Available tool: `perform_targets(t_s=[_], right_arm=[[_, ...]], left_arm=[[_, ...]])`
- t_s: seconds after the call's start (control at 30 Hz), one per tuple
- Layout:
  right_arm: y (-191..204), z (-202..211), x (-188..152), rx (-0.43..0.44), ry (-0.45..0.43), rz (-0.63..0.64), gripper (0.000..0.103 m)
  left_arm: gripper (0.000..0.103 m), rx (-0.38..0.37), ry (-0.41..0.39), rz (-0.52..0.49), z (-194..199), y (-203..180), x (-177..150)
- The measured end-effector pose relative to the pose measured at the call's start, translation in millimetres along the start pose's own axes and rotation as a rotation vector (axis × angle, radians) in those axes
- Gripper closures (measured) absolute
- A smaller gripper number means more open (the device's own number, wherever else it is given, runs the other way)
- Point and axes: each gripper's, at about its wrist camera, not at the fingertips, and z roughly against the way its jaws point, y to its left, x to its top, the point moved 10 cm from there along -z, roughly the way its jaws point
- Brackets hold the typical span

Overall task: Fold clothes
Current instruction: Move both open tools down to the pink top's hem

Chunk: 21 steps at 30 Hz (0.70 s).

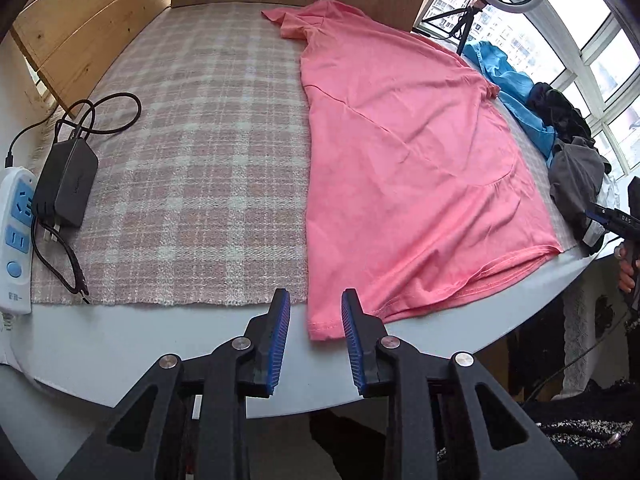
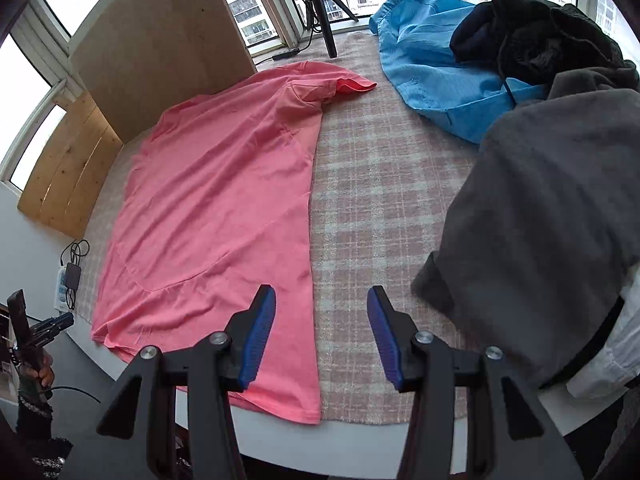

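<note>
A pink T-shirt (image 1: pixel 404 148) lies flat on the plaid cloth (image 1: pixel 200 160), folded lengthwise, hem toward me. My left gripper (image 1: pixel 316 312) is open and empty, just short of the hem's left corner at the table's front edge. In the right wrist view the pink T-shirt (image 2: pixel 216 208) lies left of center. My right gripper (image 2: pixel 322 312) is open and empty, above the shirt's right edge near the hem, its left finger over the fabric. The other hand-held gripper shows at the far right of the left view (image 1: pixel 616 216) and the far left of the right view (image 2: pixel 48 328).
A pile of clothes lies on the right: a blue garment (image 2: pixel 436 68), black clothing (image 2: pixel 540 36) and a grey garment (image 2: pixel 552 220). A power strip (image 1: pixel 16 236) and black adapter (image 1: pixel 68 184) with cable sit at the left. A tripod (image 2: pixel 320 12) stands by the windows. Wooden boards (image 2: pixel 160 48) stand behind.
</note>
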Motion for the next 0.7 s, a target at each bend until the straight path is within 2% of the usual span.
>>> perform_targets(t_s=[0.13,0.23,0.33,0.47,0.57,0.67,0.7], right_arm=[[-9.4,-2.3,-42.9,-0.035,0.007,-0.085,0.056],[-15.7,-4.4,-70.6,-0.054,0.007,-0.141,0.056],[-19.3,-11.5,-75.5,-0.054,-0.004,-0.141,0.056],[-26.6,-35.2,-84.8,-0.056,0.063,-0.153,0.057],[-20.2,-46.3,-90.7,-0.069,0.092,-0.107,0.057],[-12.6,-57.1,-95.3,-0.061,0.123,-0.073,0.058],[-10.8,-60.7,-96.7,-0.059,0.134,-0.066,0.063]], left_arm=[[0.078,-0.010,0.033,0.014,-18.8,0.2,-11.0],[0.078,-0.002,0.025,-0.005,-20.0,-8.9,-11.7],[0.078,0.017,0.034,-0.022,-21.9,-17.9,-12.1],[0.078,0.058,0.046,-0.055,-22.2,-30.5,-16.3],[0.078,0.092,0.049,-0.060,-22.7,-35.9,-18.8],[0.084,0.111,0.049,-0.048,-22.8,-41.3,-19.2],[0.086,0.125,0.048,-0.049,-23.1,-42.9,-19.3]])
